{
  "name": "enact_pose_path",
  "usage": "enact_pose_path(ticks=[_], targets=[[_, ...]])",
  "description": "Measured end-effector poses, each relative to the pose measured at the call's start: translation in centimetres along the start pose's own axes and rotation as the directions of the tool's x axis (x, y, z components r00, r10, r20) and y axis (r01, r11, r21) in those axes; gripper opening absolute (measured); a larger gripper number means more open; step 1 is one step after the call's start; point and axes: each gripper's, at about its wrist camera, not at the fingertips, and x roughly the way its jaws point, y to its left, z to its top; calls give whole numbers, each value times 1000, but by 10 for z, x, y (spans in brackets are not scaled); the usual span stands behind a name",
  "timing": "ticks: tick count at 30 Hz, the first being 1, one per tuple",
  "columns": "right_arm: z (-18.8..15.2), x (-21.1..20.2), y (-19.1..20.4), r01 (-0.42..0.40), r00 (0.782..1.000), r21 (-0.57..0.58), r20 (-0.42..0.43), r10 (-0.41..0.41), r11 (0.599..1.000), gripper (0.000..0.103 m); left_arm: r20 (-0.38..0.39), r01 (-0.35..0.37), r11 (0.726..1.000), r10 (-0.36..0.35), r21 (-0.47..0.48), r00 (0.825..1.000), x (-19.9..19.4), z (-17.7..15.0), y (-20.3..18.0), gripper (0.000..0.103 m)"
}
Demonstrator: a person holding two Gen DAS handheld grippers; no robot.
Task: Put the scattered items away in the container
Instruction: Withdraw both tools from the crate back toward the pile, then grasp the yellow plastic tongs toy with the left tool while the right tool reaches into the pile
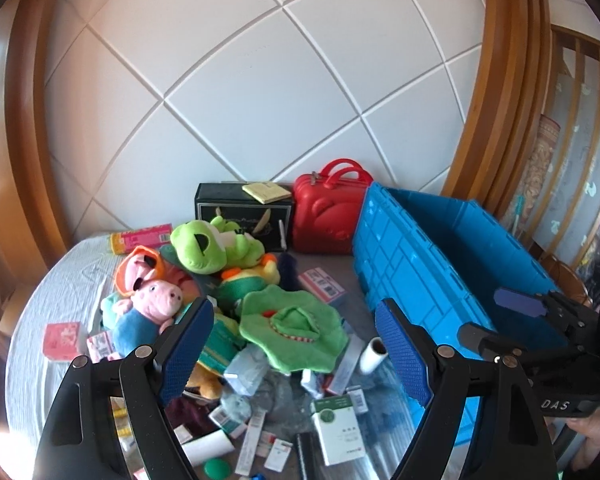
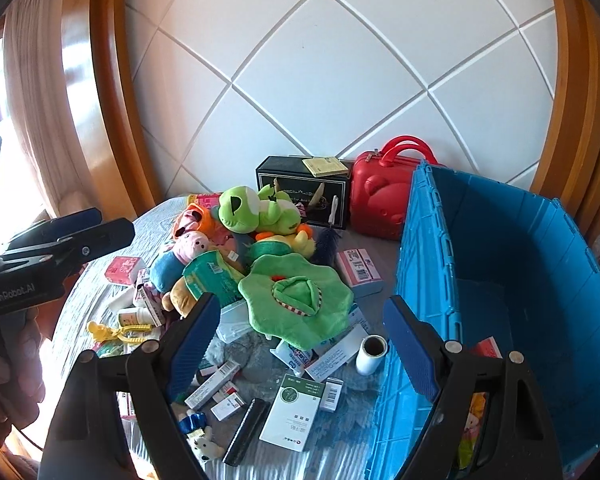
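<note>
Blue plastic crate (image 2: 500, 248) at right of heap, near-empty: only few small packets low inside. Green frog plush (image 1: 216, 246), pig plush (image 1: 156, 300), flat green plush (image 2: 296, 300) piled beside crate, untidied. Medicine boxes (image 2: 296, 412), white roll (image 2: 370, 354) scattered in front. Left gripper (image 1: 296, 344), right gripper (image 2: 300, 344) spread wide, holding nothing. Judged: barely begun.

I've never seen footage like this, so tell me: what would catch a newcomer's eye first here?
Probably the bright heap of toys mid-table, topped by a lime-green frog plush with a pink pig plush beside it. To the right stands a big blue crate, with a red carry case behind it against the white wall. Both claws, left and right, hang open above small boxes.
</note>
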Motion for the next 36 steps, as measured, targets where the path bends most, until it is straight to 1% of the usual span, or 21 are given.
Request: enact_pose_path(ticks=[12, 16, 20, 26, 31, 36], targets=[[4, 33, 58, -40, 999, -14, -23, 39, 999, 84, -27, -41, 999, 41, -14, 999, -5, -7, 63, 84], [-1, 48, 74, -53, 997, -11, -50, 52, 999, 84, -59, -63, 998, 61, -31, 996, -1, -18, 88, 84], [-10, 69, 89, -60, 995, -7, -86, 60, 998, 84, -109, -96, 994, 89, -56, 990, 8, -37, 119, 84], [-36, 109, 113, -70, 985, -10, -160, 68, 997, 84, -186, -159, 984, 141, -81, 972, 21, -77, 171, 84], [-63, 144, 131, -82, 972, -13, -223, 77, 997, 84, -243, -219, 974, 201, -48, 949, 31, -115, 213, 84], [-87, 167, 145, -73, 959, -28, -275, 62, 997, 84, -302, -255, 965, 224, -66, 926, 42, -146, 260, 84]])
